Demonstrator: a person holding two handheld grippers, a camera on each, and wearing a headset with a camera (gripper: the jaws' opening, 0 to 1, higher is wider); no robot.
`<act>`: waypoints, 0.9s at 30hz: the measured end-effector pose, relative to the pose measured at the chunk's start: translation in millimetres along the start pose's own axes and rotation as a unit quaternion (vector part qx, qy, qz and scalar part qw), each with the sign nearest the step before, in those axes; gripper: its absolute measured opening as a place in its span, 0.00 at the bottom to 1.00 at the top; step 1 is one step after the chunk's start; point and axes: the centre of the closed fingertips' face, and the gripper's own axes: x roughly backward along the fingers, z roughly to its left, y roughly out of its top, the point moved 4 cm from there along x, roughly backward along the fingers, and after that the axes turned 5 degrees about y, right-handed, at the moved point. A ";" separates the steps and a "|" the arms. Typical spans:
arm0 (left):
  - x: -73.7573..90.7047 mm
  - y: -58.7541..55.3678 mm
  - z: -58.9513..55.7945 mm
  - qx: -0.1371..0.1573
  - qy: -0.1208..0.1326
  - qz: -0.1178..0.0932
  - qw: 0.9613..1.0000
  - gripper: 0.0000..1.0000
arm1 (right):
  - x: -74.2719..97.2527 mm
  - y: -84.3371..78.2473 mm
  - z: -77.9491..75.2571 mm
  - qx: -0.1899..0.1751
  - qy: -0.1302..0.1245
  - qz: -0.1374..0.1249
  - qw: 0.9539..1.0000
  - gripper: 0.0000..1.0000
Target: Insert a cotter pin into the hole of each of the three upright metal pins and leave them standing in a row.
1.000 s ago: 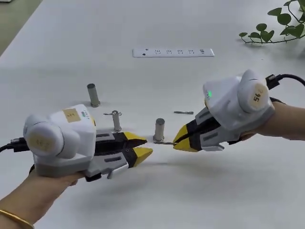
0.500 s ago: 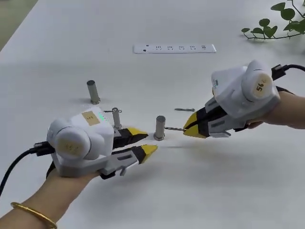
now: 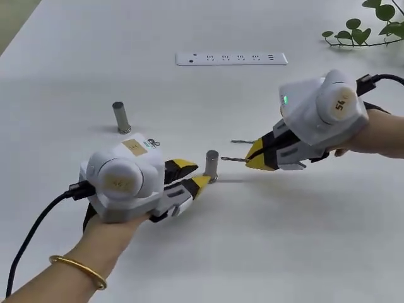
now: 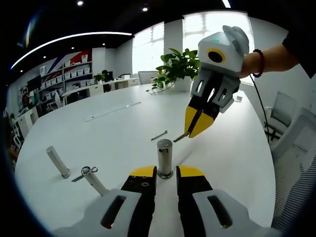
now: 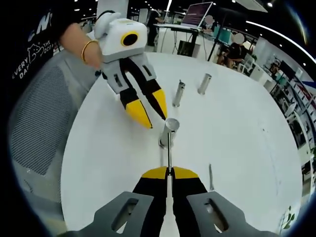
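Three grey metal pins stand on the white table [image 3: 265,240]. The middle pin [image 3: 212,165] [image 4: 165,157] [image 5: 168,134] rises just off the tips of my left gripper [image 3: 194,174] [image 4: 167,172], which is open with its jaws on either side of the pin's base. My right gripper [image 3: 254,158] [image 5: 169,172] is shut on a thin cotter pin [image 3: 232,159] [image 5: 169,150] that points at the middle pin's top. The second pin [image 4: 95,180] carries a cotter pin [image 4: 83,173]. The far left pin [image 3: 120,117] is bare.
A loose cotter pin [image 3: 242,141] [image 4: 159,135] lies behind the right gripper. A white power strip [image 3: 231,59] lies at the back of the table and a leafy plant [image 3: 369,25] at the back right. A cable [image 3: 38,221] trails from the left gripper.
My right gripper has lifted the cotter pin from beside the middle pin's base to the level of its top. The left gripper has moved right, up to that pin.
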 end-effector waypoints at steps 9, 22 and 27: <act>-8.5 -0.1 -0.3 0.004 0.001 -0.002 1.000 0.18 | -2.8 0.9 -2.8 0.008 0.003 0.003 1.000 0.00; -22.0 -2.6 -2.8 -0.006 -0.007 0.006 1.000 0.12 | -4.9 5.7 -4.9 0.018 0.008 -0.001 1.000 0.00; -24.5 -3.9 -2.3 -0.008 -0.005 0.010 1.000 0.11 | -6.1 5.9 -7.5 0.022 0.009 0.002 1.000 0.00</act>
